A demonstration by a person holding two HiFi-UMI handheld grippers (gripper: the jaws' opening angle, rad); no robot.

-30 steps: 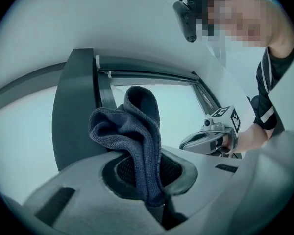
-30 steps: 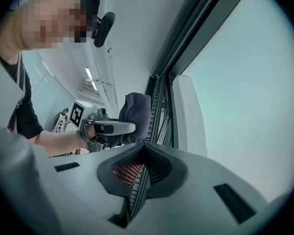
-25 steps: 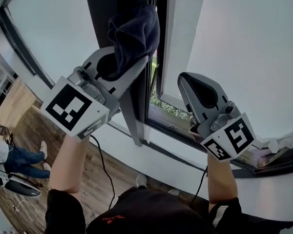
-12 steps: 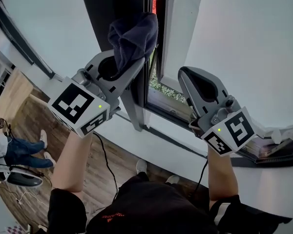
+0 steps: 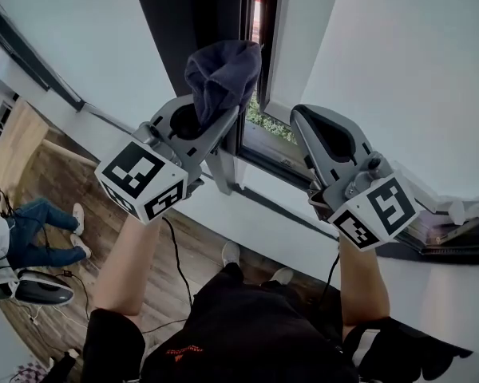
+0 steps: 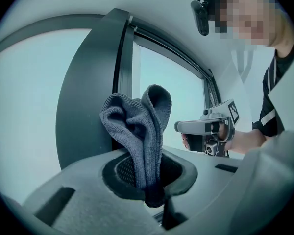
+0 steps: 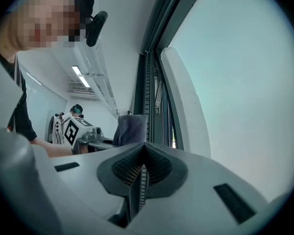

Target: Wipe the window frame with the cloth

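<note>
Cloth (image 5: 222,74), dark grey terry: soft, light, floppy. Left tongs (image 5: 213,112) clamped on its lower fold, bunched top beside dark window frame (image 5: 188,22); contact unclear. Better hold: closer to bunch. Right tongs (image 5: 301,120) closed, empty.

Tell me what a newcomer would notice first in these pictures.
The dark grey cloth stands out first. It bunches up out of the left gripper, whose jaws are shut on it, right in front of the dark window frame at the top centre of the head view. Next comes the right gripper, held up beside it to the right, jaws together with nothing between them.
</note>
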